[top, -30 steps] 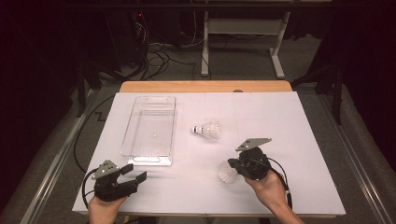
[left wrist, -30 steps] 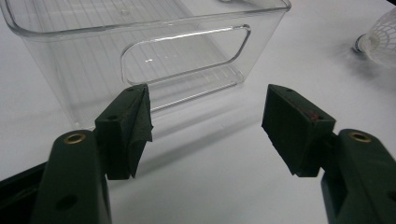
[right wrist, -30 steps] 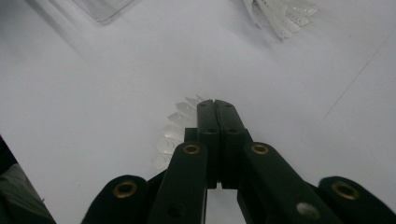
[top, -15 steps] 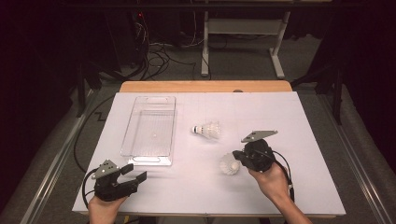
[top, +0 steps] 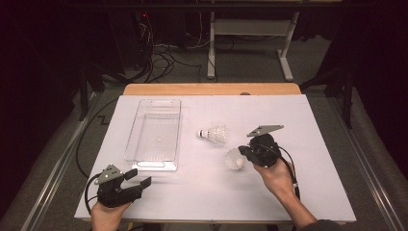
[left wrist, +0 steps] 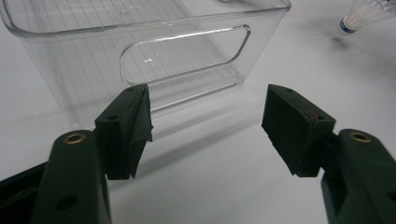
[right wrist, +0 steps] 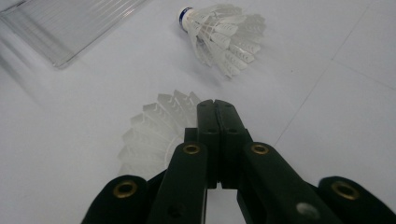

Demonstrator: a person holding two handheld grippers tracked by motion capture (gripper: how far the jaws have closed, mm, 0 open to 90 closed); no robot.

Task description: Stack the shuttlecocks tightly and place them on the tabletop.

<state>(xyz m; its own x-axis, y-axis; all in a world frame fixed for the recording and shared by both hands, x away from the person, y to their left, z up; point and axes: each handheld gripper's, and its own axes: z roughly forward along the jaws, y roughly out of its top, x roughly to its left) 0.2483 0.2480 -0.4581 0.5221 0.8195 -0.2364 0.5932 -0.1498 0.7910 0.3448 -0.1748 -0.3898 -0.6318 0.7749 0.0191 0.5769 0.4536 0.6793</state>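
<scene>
Two white feather shuttlecocks are on the white table sheet. One shuttlecock (top: 214,134) (right wrist: 224,32) lies on its side near the middle, its cork toward the tray; its cork end also shows in the left gripper view (left wrist: 366,14). My right gripper (top: 242,153) (right wrist: 215,105) is shut, its jaws pinching the feather skirt of the other shuttlecock (top: 234,159) (right wrist: 154,130), which fans out to the left of the jaws. My left gripper (top: 139,179) (left wrist: 205,126) rests open at the front left, nothing between its pads, facing the near end of a clear plastic tray (top: 154,163) (left wrist: 187,37).
The tray (right wrist: 70,28) stands lengthwise on the left half of the table. A wooden table edge (top: 211,89) runs along the back. Cables and a desk frame lie on the dark floor beyond. Bare white sheet (top: 317,130) lies right of the right hand.
My right gripper has moved away from the person, up the table, and the pinched shuttlecock has come with it. The left gripper and the lying shuttlecock have stayed put.
</scene>
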